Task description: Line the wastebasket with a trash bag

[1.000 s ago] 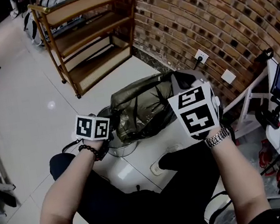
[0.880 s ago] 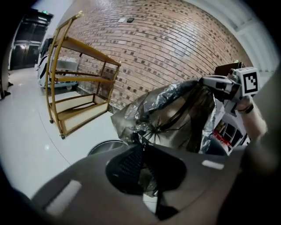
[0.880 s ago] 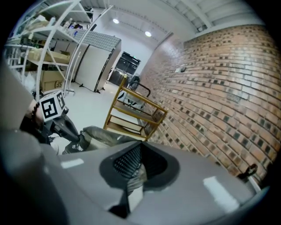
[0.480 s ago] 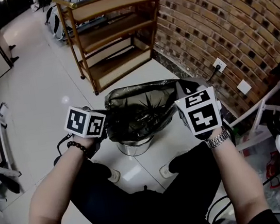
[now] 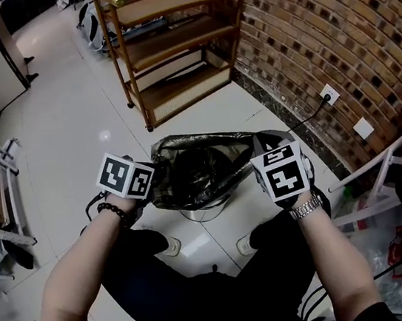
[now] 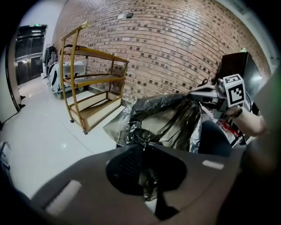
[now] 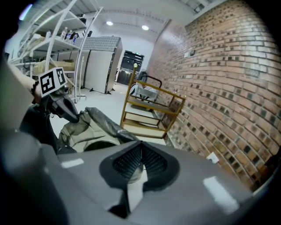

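Note:
A dark, see-through trash bag (image 5: 201,169) is stretched open between my two grippers, just above a round metal wastebasket (image 5: 207,210) whose rim peeks out under it. My left gripper (image 5: 154,184) is shut on the bag's left edge. In the left gripper view the film (image 6: 175,123) is bunched between the closed jaws of the left gripper (image 6: 144,147). My right gripper (image 5: 258,162) is shut on the bag's right edge. In the right gripper view a strip of film shows in the shut jaws of the right gripper (image 7: 140,154), with the bag (image 7: 94,121) and basket rim (image 7: 100,145) beyond.
A wooden shelf rack (image 5: 176,44) stands behind the basket against the brick wall (image 5: 313,12). A wall socket (image 5: 328,93) with a cord sits low on the wall. A white frame stand (image 5: 382,170) is at the right. The person's shoes (image 5: 170,246) are close in front of the basket.
The bag's right side, held high before, has come down with the right gripper. The left gripper has shifted sideways, and the bag mouth now spreads flatter over the basket.

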The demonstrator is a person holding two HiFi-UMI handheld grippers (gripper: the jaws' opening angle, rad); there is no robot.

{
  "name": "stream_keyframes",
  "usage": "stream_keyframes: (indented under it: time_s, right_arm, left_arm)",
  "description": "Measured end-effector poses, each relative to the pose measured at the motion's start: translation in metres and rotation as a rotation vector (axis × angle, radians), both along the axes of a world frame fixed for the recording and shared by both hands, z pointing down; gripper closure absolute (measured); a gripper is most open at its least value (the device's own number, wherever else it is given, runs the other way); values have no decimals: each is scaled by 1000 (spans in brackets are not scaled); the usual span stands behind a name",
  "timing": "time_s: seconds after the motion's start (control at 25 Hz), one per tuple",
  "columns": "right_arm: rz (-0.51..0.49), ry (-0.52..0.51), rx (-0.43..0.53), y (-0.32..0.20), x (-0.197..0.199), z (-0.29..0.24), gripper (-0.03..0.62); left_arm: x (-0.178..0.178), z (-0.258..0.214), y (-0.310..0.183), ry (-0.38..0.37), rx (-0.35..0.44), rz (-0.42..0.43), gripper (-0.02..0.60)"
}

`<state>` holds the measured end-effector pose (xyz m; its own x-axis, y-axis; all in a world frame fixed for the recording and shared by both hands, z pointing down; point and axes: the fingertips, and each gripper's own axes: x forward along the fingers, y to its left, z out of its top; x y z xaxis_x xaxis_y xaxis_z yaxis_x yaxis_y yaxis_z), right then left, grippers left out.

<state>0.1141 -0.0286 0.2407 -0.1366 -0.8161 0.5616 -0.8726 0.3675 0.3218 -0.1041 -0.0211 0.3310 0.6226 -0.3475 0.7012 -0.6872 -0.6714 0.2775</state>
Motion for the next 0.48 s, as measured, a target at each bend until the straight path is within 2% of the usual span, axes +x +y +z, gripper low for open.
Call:
stream_keyframes:
  time_s: [0.48]
  right_arm:
    - [39, -34, -116, -13, 13, 61, 591]
  left_arm:
    - [1, 29, -15, -56, -66, 7, 580]
